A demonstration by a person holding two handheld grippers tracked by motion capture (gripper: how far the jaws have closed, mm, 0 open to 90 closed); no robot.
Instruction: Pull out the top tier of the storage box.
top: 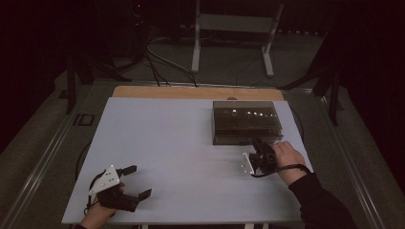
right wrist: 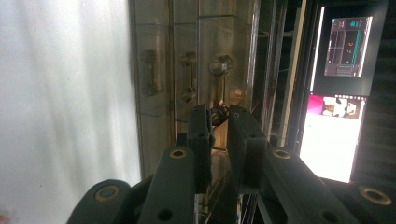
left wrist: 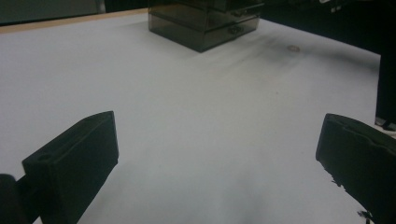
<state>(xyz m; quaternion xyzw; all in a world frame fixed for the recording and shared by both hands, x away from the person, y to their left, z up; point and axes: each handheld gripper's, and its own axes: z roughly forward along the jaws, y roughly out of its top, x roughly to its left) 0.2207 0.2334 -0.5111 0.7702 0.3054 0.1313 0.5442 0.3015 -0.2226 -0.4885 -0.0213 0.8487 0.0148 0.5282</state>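
Work in hand: opening a drawer of the smoky clear drawer box (top: 246, 121), as I judge it from where the right gripper (top: 260, 151) stands.
Where the box is: on the white bench (top: 157, 157), at its far right part, with its long side running across the bench and its handled front facing the person.
Right gripper: held by the right hand (top: 288, 156) just in front of the box's near face, rolled onto its side.
Right fingers: nearly together, with a slim gap; in the right gripper view a small drawer handle (right wrist: 218, 113) sits at their tips (right wrist: 201, 122). Whether the pads actually press on it I cannot tell.
Other handles: a row of similar bar handles (right wrist: 148, 72) lies along the same face.
Left gripper: (top: 125, 186) near the bench's front left corner, well apart from the box, fingers spread wide with nothing between them (left wrist: 77, 161).
Key relation: the handle lies straight ahead of the right fingers, and the drawer would slide toward the person, across the box's long axis.
Nearer hand: the right, by far.
Next move, as a judgement: a straight pull back toward the bench's near edge.
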